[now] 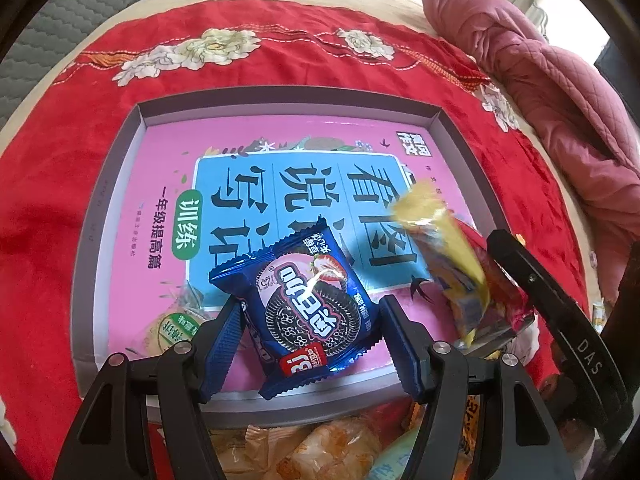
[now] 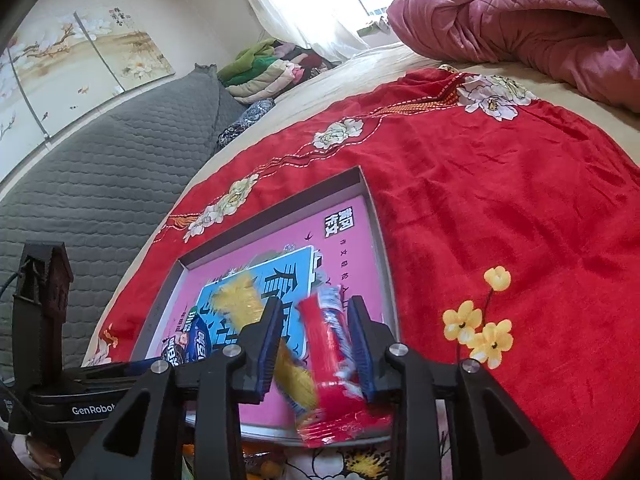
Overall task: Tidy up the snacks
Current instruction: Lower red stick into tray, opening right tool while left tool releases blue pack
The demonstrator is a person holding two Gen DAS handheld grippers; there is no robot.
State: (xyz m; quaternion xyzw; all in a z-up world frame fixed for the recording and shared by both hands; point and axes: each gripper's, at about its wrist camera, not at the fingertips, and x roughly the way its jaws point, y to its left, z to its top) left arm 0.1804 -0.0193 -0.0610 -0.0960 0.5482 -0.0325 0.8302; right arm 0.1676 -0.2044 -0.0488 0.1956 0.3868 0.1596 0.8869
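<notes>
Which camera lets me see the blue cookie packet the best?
The left wrist view. The blue cookie packet lies face up between the left gripper fingers, so its cookie picture and lettering show whole. The right wrist view catches only a small slice of it, low on the left beside the right gripper.

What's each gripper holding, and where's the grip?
Left gripper: open around the blue cookie packet, not gripping. Right gripper: yellow and red packets between its fingers; hold unclear.

Red floral cloth (image 1: 280,68), pink quilt (image 2: 520,20)
</notes>
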